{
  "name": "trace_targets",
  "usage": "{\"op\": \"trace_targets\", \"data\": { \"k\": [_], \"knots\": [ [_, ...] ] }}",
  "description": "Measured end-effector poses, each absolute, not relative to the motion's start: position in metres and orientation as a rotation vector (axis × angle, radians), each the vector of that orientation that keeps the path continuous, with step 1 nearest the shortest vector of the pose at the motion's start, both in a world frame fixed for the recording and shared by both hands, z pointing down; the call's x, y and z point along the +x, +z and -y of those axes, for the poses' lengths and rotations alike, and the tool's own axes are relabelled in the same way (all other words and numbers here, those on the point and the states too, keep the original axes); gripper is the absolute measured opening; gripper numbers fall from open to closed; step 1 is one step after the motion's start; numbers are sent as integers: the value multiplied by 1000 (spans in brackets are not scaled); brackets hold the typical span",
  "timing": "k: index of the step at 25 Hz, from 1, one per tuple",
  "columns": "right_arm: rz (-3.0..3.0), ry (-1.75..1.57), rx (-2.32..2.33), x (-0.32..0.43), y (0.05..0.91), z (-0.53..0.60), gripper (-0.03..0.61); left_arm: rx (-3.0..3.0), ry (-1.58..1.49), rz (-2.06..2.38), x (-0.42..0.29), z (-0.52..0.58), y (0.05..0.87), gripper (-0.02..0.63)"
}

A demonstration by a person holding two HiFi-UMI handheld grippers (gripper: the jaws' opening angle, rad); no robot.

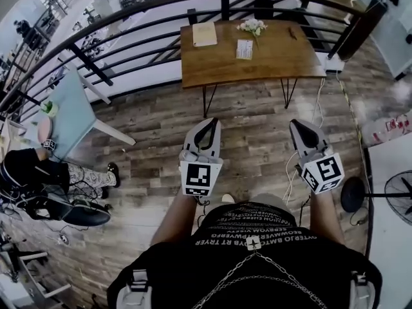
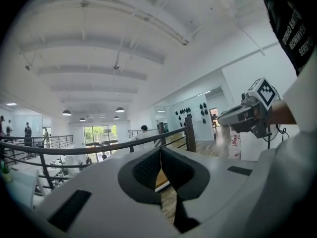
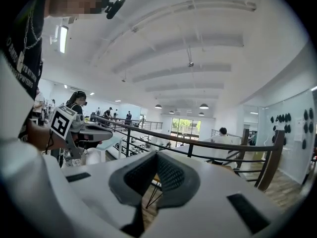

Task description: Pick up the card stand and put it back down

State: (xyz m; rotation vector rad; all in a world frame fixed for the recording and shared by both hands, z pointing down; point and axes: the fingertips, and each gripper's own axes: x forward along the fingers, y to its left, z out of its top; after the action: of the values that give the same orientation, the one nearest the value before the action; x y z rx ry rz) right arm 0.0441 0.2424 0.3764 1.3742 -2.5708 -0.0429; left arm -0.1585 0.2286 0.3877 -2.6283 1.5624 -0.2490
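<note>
The card stand (image 1: pixel 244 49) is a small white card standing near the middle of the wooden table (image 1: pixel 277 66) at the far side of the head view. Both grippers are held close to my body, well short of the table. My left gripper (image 1: pixel 207 125) points toward the table with its jaws shut and nothing between them. To its right, my right gripper (image 1: pixel 300 126) is also shut and empty. In the left gripper view the closed jaws (image 2: pixel 159 151) meet, and the right gripper (image 2: pixel 246 116) shows beside them. The right gripper view shows its closed jaws (image 3: pixel 155 155) and the left gripper (image 3: pixel 74 127).
On the table also lie a pale notebook (image 1: pixel 205 34), a small flower bunch (image 1: pixel 252 26) and a dark pen (image 1: pixel 292 34). A black railing (image 1: pixel 129 28) curves behind it. A light blue table (image 1: pixel 67 118) with a seated person (image 1: pixel 38 172) is at left; a fan (image 1: pixel 399 195) and cables (image 1: pixel 290 166) are at right.
</note>
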Motion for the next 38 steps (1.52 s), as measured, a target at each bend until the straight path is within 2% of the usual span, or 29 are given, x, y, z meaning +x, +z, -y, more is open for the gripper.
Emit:
{"op": "trace_targets", "data": {
  "k": [13,27,38],
  "knots": [
    [2587,95,1380,70,406,-240,14,-2707,-280,-1591,-143,-221,407,28],
    [2657,117,1267,83,419,-155,14,-2466,-287,-1671,-122,-163,402,28],
    [2674,114,1239,107,411,-100,14,-2561,-293,-1666,-90,-107,400,28]
  ]
}}
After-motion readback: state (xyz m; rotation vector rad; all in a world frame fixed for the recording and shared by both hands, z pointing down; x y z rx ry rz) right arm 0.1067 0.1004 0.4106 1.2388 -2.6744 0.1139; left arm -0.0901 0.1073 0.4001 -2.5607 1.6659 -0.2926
